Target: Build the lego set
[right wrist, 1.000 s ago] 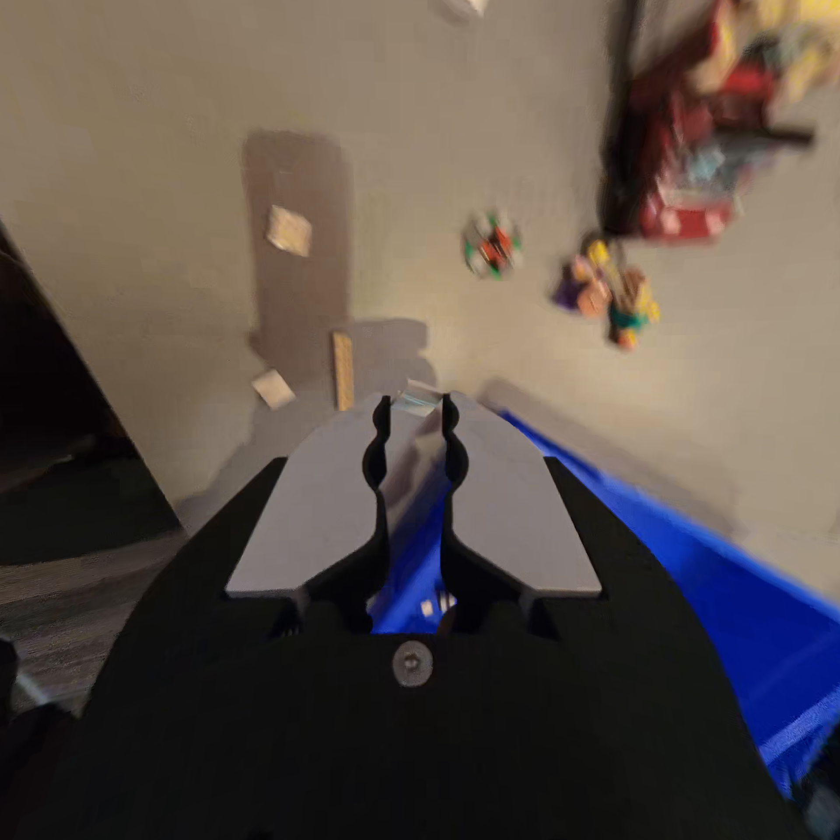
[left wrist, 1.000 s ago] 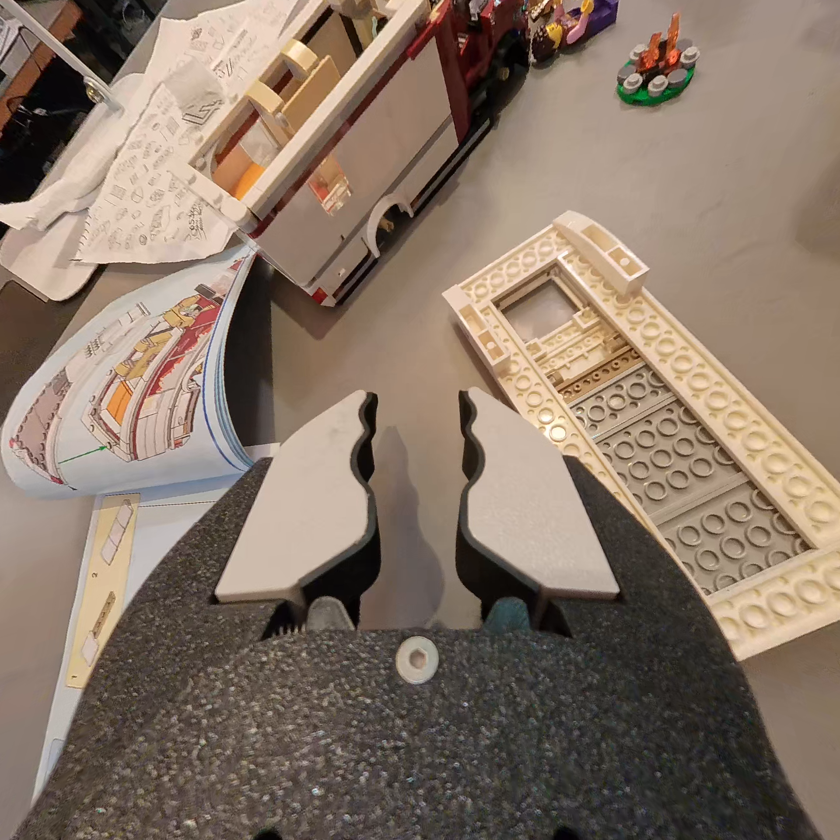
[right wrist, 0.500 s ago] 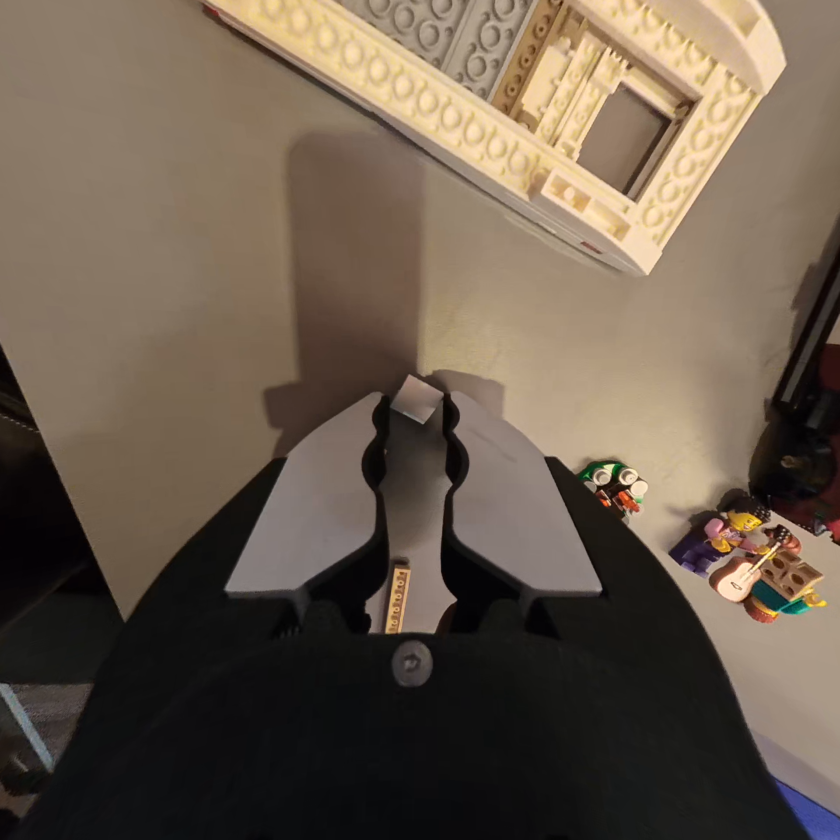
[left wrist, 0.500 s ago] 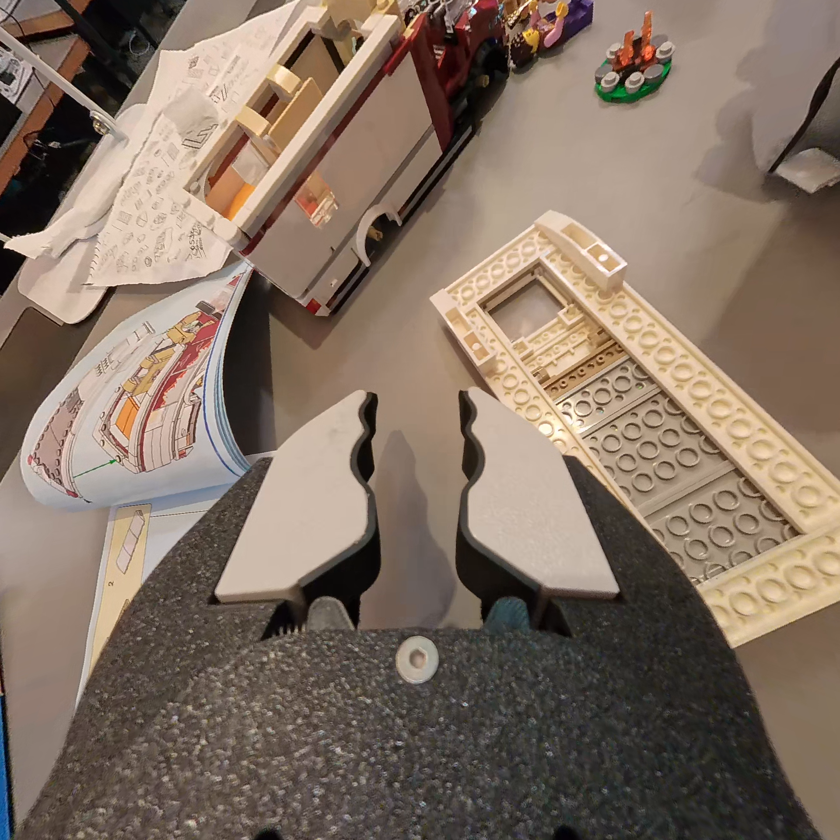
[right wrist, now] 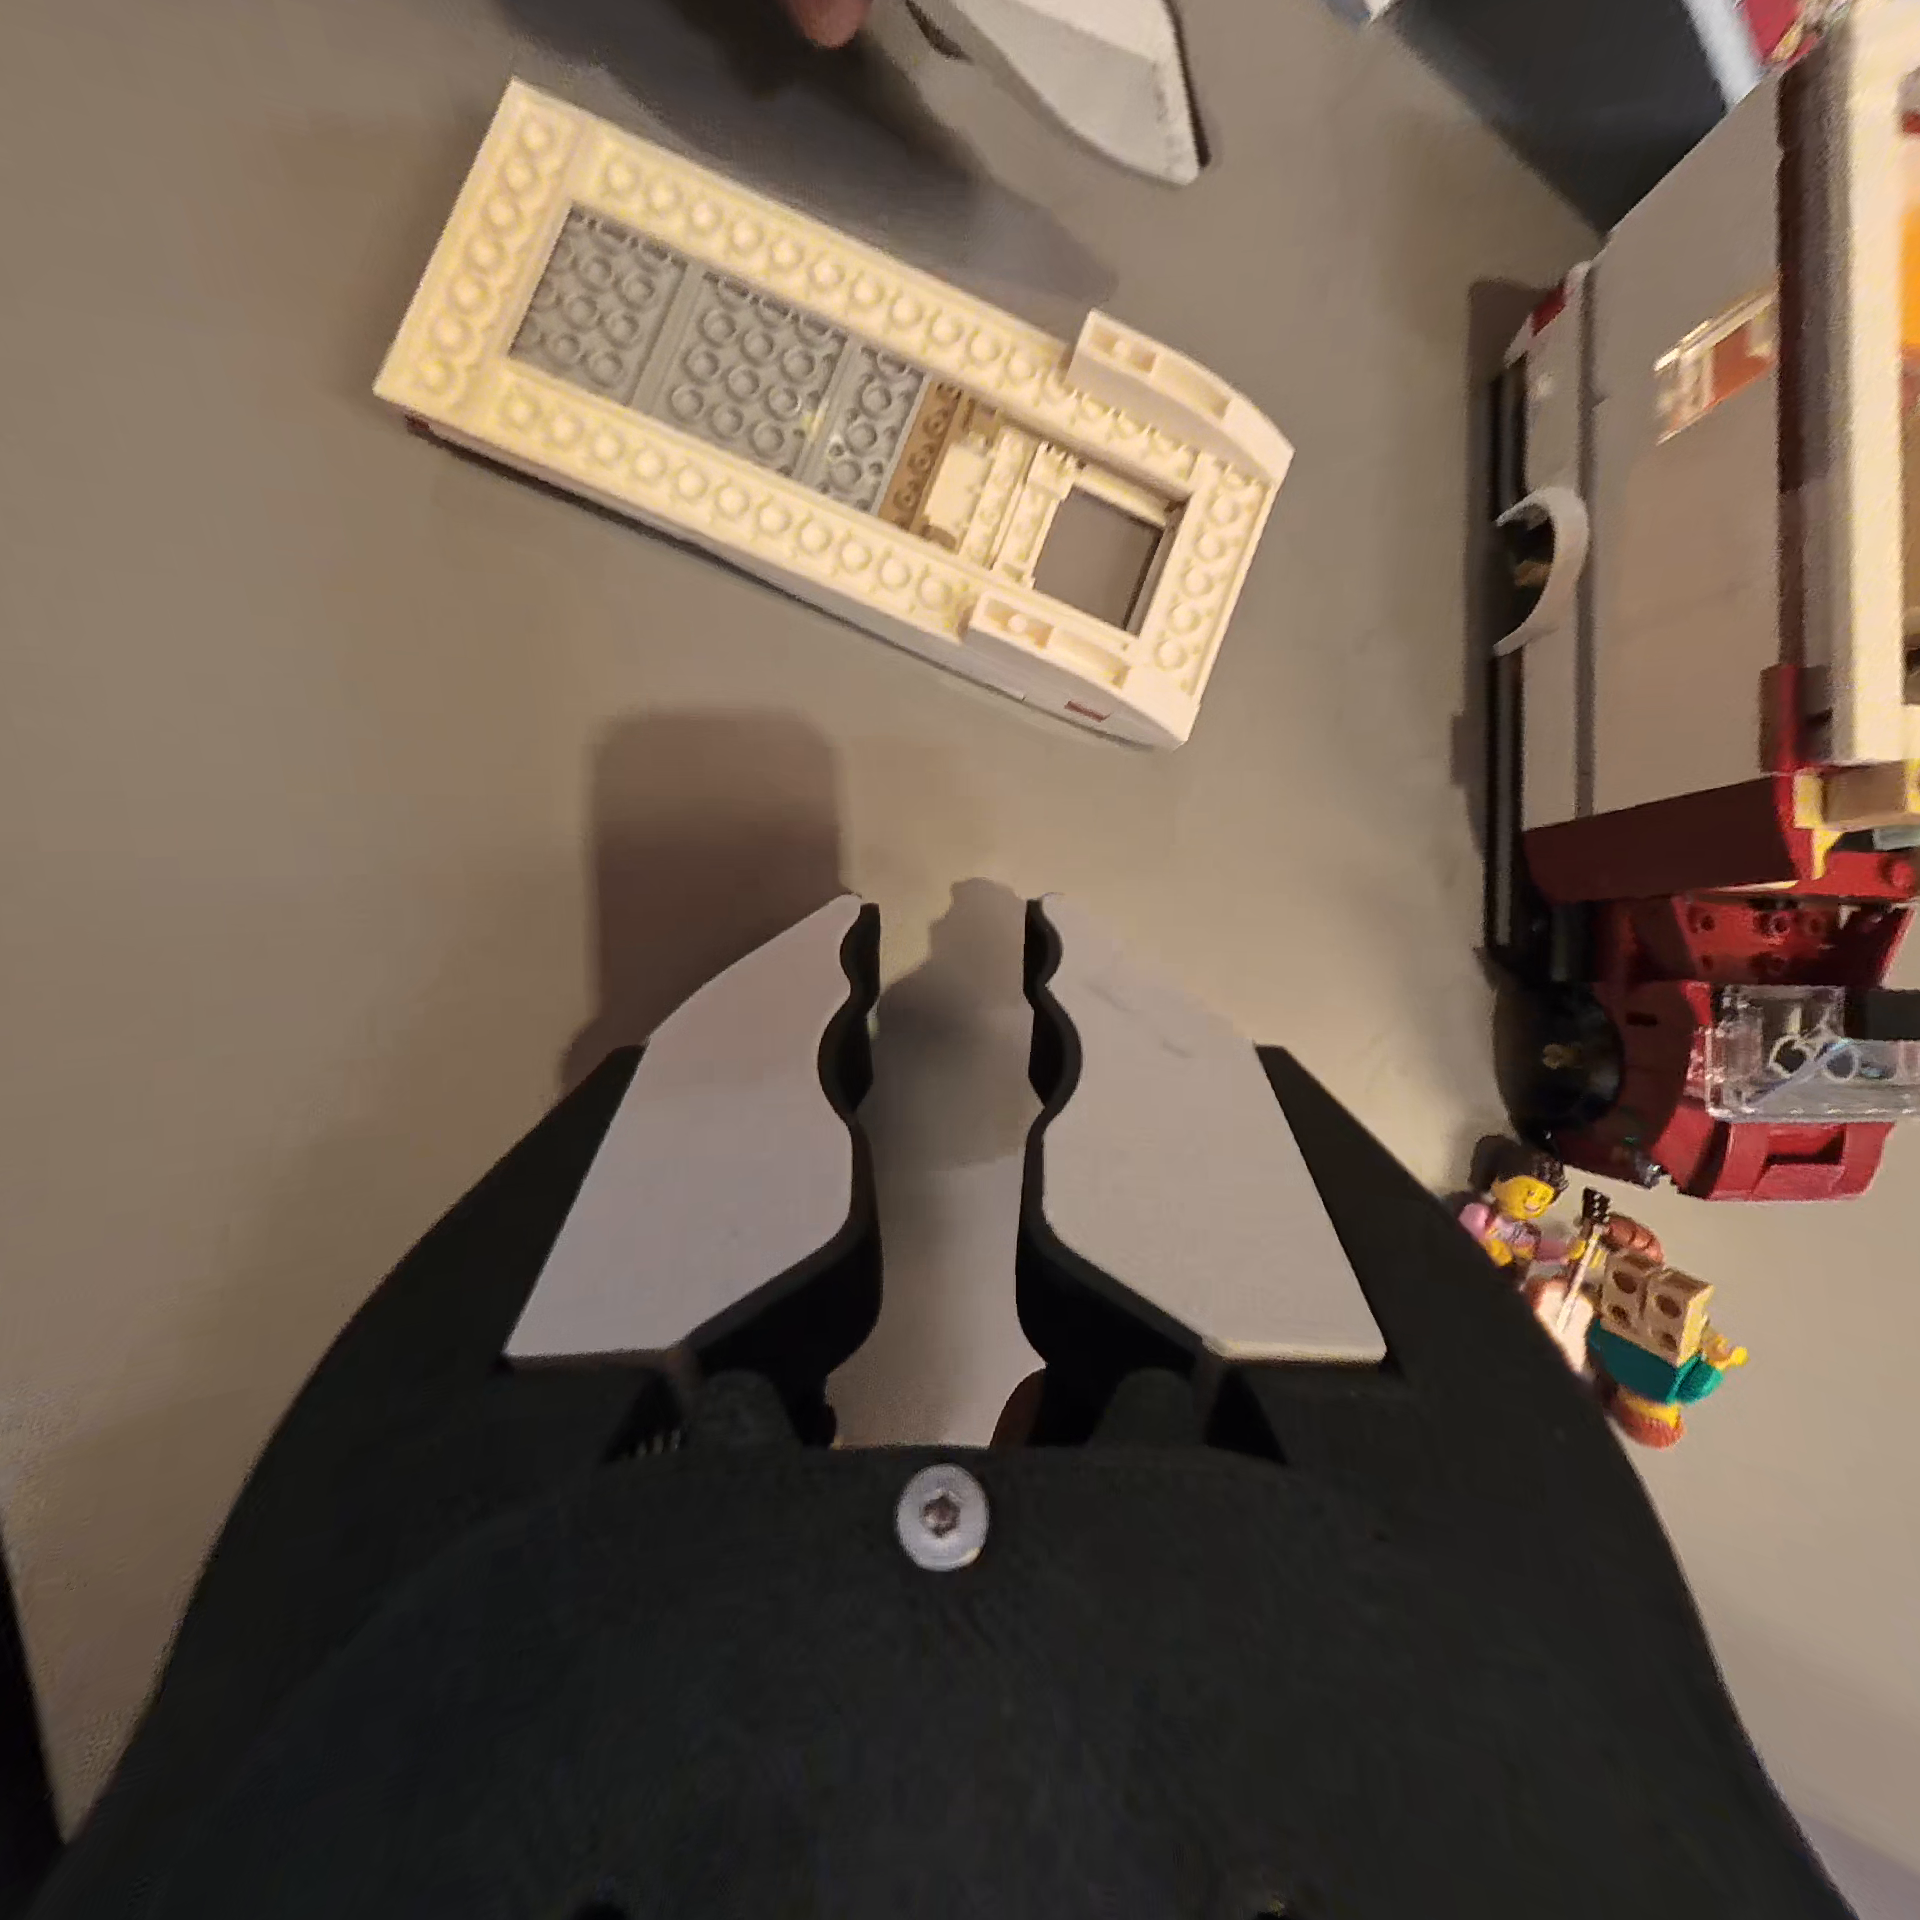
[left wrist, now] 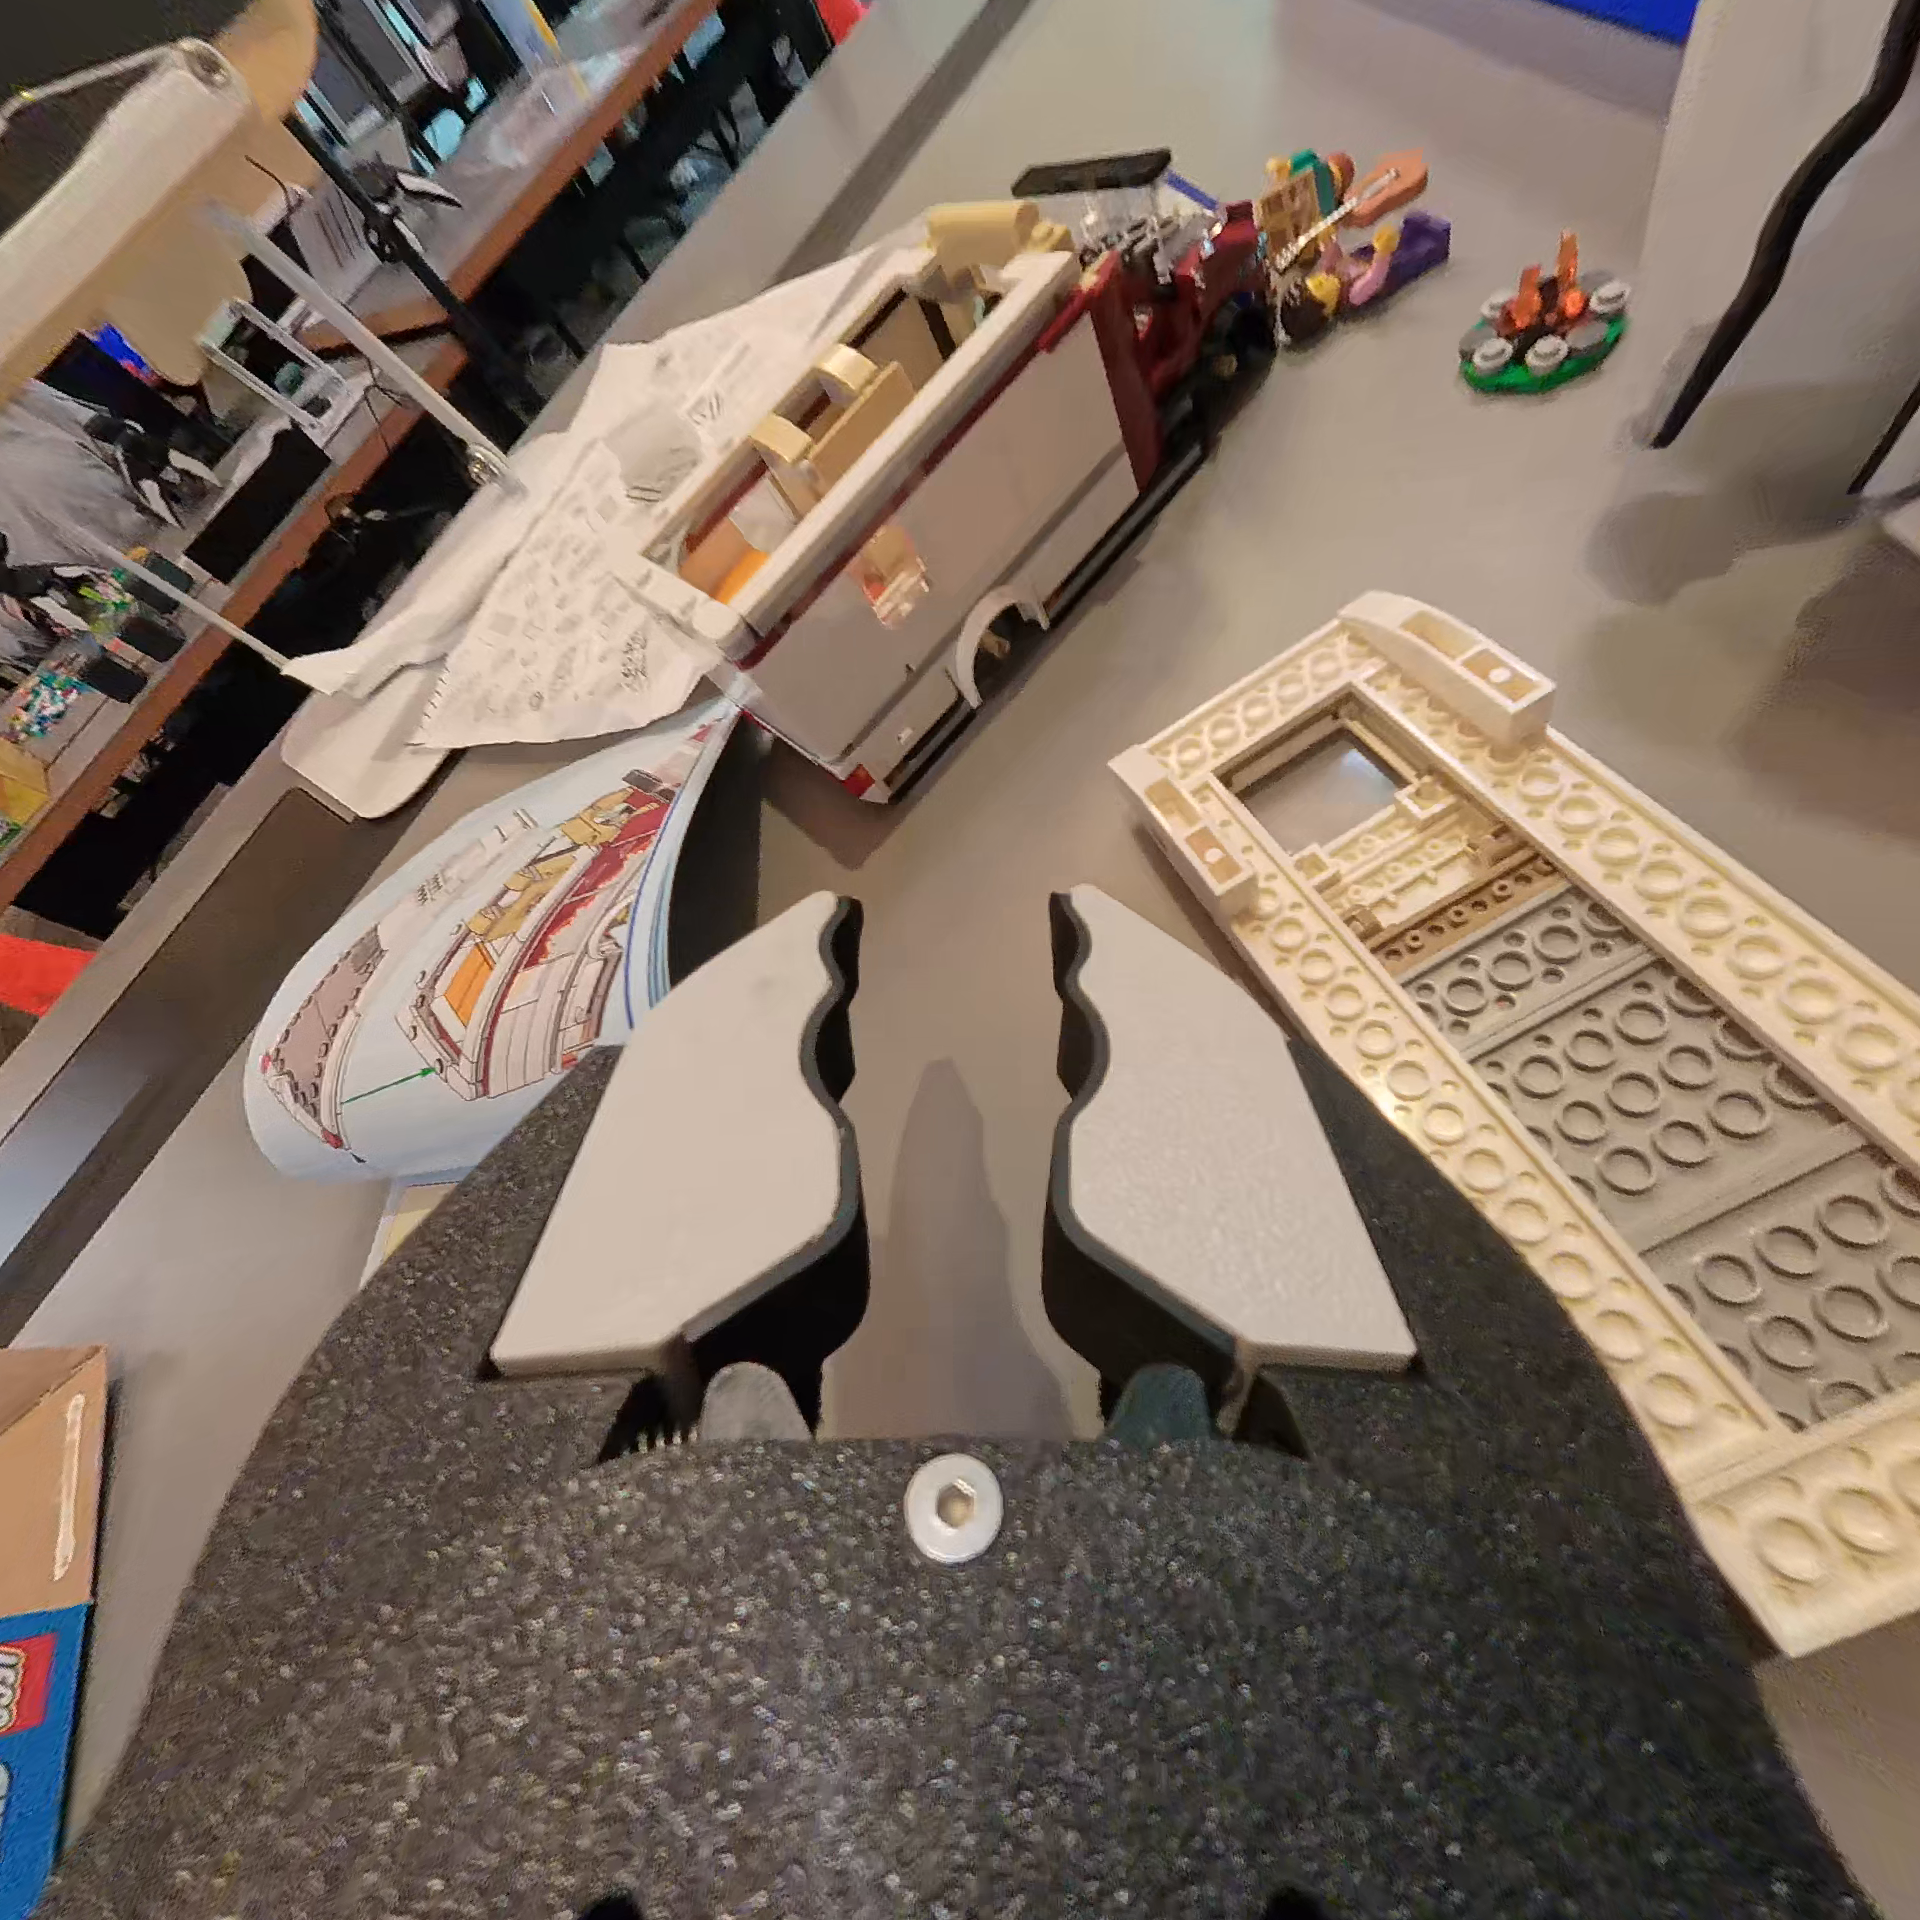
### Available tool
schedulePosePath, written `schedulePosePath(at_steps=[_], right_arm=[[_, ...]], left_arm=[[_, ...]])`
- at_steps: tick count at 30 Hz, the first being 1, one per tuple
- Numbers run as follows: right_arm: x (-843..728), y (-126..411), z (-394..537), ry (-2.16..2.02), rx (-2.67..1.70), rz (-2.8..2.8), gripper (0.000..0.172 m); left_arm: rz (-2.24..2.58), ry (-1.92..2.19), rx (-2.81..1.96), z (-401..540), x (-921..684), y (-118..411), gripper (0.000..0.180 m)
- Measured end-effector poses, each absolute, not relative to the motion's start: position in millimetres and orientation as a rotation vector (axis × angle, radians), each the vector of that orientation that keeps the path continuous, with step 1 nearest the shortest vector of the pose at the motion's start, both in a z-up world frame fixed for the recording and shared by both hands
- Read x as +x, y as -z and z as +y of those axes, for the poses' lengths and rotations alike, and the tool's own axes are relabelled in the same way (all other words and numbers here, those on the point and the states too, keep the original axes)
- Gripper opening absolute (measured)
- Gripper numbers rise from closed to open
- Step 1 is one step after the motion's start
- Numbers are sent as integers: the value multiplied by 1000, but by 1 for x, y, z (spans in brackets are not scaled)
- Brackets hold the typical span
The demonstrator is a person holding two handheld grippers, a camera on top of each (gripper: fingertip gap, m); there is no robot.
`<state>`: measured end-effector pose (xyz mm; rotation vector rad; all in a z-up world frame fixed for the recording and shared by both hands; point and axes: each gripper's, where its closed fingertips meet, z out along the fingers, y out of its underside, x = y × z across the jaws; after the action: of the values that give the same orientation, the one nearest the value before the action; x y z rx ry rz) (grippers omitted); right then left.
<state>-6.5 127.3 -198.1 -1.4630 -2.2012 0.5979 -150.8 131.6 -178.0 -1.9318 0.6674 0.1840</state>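
My left gripper [left wrist: 956,914] is open and empty, low over the grey table [left wrist: 1351,540]. An open instruction booklet [left wrist: 468,987] lies to its left. A long cream brick panel with grey inset plates [left wrist: 1340,997] lies to its right. My right gripper [right wrist: 951,914] is open with nothing between its fingertips, above bare table [right wrist: 312,831]. The same panel [right wrist: 727,223] lies ahead of it. A finger of the right gripper [left wrist: 1745,208] shows at the top right of the left wrist view. A finger of the left gripper [right wrist: 1091,83] shows at the top of the right wrist view.
A partly built cream and dark red brick van [left wrist: 935,499] stands beyond the booklet; it also shows at the right of the right wrist view [right wrist: 1714,520]. Minifigures [right wrist: 1600,1299], a small campfire build [left wrist: 1543,322], a printed paper sheet [left wrist: 540,582] and a cardboard box [left wrist: 42,1558] lie around. Tip to tip, the grippers are about 15 cm apart.
A small pale piece sat between my right fingertips before; now it is gone from them and the jaws stand wider. The right gripper swung towards the panel and van. The left gripper tilted up slightly.
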Motion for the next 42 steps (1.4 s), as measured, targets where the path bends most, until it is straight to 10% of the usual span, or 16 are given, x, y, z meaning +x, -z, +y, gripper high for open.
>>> schedulePosePath(at_steps=[42], right_arm=[[146, 208, 174, -419, -1744, -2239, 45]], left_arm=[[600, 50, -1835, 71, -101, 156, 35]])
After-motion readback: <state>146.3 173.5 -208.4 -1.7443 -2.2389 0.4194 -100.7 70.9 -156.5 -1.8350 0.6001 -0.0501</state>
